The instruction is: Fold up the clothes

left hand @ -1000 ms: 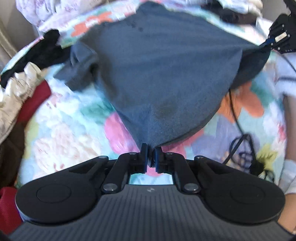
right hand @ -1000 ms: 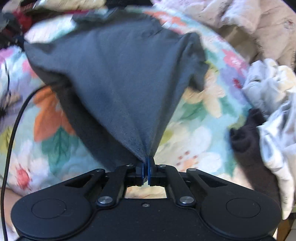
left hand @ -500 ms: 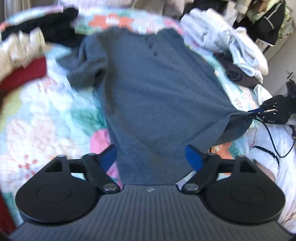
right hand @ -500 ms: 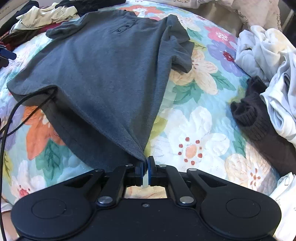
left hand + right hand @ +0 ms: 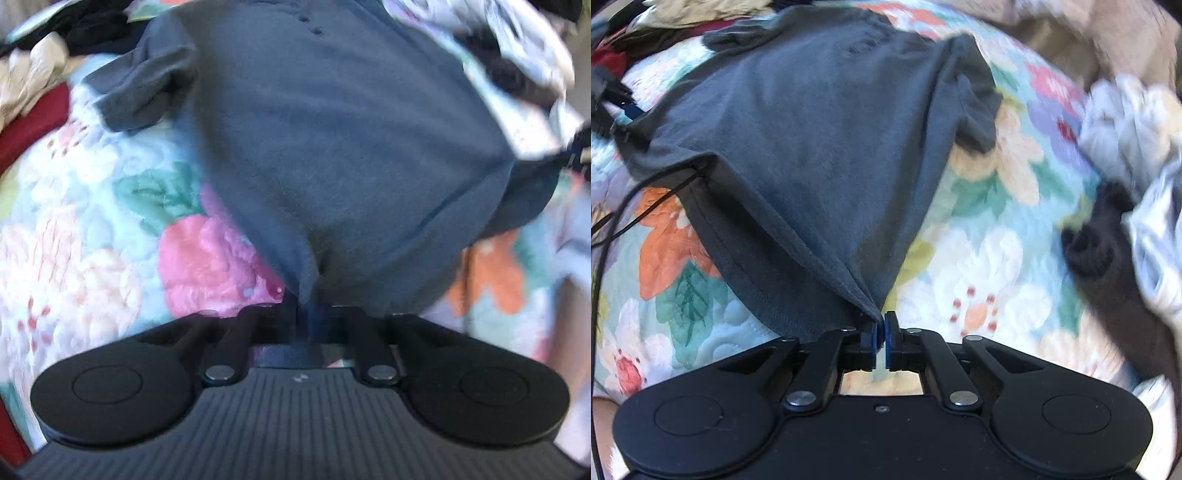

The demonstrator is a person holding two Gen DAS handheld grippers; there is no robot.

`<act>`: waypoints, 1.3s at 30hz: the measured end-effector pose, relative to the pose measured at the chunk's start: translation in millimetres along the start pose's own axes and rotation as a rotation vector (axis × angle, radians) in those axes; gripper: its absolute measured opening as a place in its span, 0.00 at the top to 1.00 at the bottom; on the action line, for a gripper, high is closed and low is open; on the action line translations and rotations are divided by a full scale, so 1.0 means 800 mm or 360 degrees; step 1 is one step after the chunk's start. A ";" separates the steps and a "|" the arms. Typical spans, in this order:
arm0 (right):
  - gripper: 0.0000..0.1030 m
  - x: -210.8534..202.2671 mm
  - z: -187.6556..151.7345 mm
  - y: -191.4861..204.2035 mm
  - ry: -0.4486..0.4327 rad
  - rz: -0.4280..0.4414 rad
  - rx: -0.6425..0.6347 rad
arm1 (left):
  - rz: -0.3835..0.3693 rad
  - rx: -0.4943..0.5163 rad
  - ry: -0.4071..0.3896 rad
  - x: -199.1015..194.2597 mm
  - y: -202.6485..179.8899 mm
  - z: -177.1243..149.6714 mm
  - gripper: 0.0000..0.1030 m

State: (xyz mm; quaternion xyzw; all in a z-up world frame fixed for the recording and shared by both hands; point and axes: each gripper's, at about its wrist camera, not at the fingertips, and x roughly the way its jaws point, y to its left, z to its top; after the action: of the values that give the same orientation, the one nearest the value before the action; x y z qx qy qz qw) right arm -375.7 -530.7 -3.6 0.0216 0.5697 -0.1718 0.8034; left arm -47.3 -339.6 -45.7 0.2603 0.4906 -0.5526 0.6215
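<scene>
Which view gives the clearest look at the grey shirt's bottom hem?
The right wrist view: the grey shirt hangs from the right gripper, its stitched hem running sharply leftward over the floral quilt. The left wrist view is motion-blurred; fabric bunches at the left gripper, hem barely traceable.

Left gripper (image 5: 308, 306) fingers pinched together, right gripper (image 5: 881, 330) likewise, both angled downward

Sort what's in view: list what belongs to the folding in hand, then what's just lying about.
In use:
dark grey short-sleeved shirt
left gripper, shut on its hem
right gripper, shut on its hem

Lying about:
floral quilted bedspread
crumpled white clothes
dark brown garment
red cloth
black cable
</scene>
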 end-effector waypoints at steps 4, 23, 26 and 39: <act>1.00 -0.039 0.004 -0.006 -0.0038 0.0045 -0.0041 | 0.0072 0.0045 -0.0087 -0.049 0.006 0.002 0.95; 0.58 -0.152 -0.086 0.018 -0.0383 0.0157 0.0202 | 0.0948 0.0287 -0.0166 -0.180 0.086 -0.029 0.46; 0.56 -0.176 -0.099 0.024 -0.0433 0.0222 0.0217 | 0.1129 0.0265 -0.0142 -0.225 0.127 -0.038 0.45; 0.43 -0.100 -0.056 0.057 -0.0584 0.0062 0.0283 | 0.0915 0.0060 -0.0210 -0.184 0.137 -0.021 0.38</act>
State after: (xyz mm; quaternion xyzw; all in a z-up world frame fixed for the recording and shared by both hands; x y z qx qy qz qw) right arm -426.0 -457.5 47.0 0.0717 0.3960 -0.2068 0.8918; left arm 64.4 -233.9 55.6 0.3636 0.3449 -0.3786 0.7781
